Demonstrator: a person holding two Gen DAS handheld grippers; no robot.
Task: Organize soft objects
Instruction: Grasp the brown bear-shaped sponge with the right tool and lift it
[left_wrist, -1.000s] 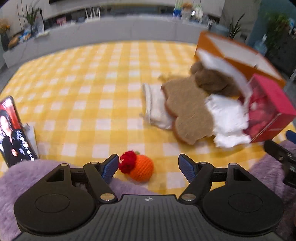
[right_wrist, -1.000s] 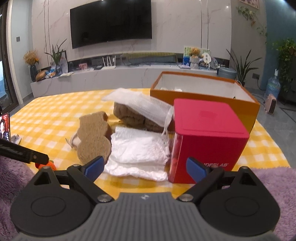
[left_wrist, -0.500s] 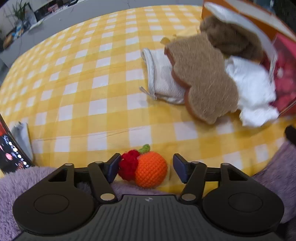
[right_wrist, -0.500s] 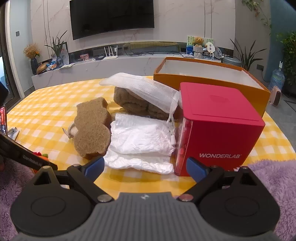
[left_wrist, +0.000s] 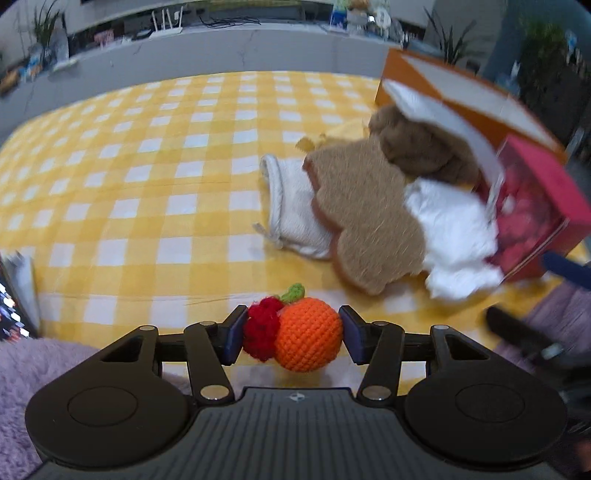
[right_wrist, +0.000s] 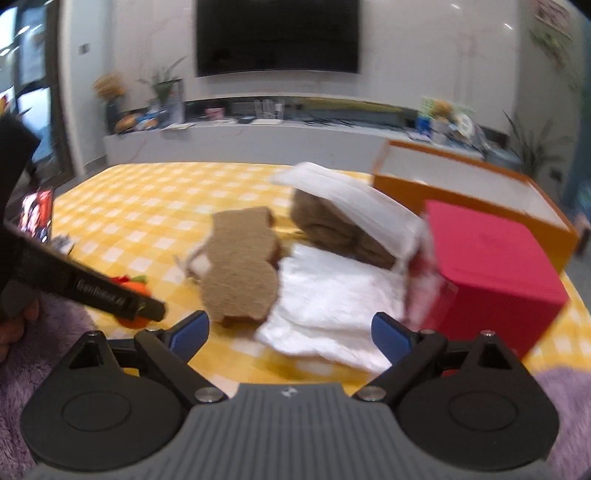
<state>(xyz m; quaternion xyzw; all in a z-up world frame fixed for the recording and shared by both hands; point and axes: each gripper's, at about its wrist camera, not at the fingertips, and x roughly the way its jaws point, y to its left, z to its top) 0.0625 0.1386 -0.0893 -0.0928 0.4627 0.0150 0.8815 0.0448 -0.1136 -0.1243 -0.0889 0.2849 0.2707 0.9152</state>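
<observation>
Closed in on the crocheted fruit toy (left_wrist: 295, 338) since a second ago: left gripper (left_wrist: 292, 338) then wide apart with the toy ahead of the tips, now narrowed around it, blue pads (left_wrist: 233, 338) touching the red berry on one side and the orange ball on the other, jaws closing with the toy between them. Toy at the near edge of the yellow checked cloth (left_wrist: 147, 206), beside the purple fluffy fabric (left_wrist: 22, 373). Beyond it, a heap: brown bear-shaped sponge (left_wrist: 364, 218) over a white knitted mitt (left_wrist: 291, 214), white crumpled cloth (left_wrist: 454, 236), darker brown plush (left_wrist: 424, 151) under a white mesh bag (right_wrist: 354, 203), all against the red box (right_wrist: 491, 273) and orange box (right_wrist: 476, 192). Right gripper (right_wrist: 291, 334) spread wide, nothing between the tips, aimed at the white cloth, picture blurred
</observation>
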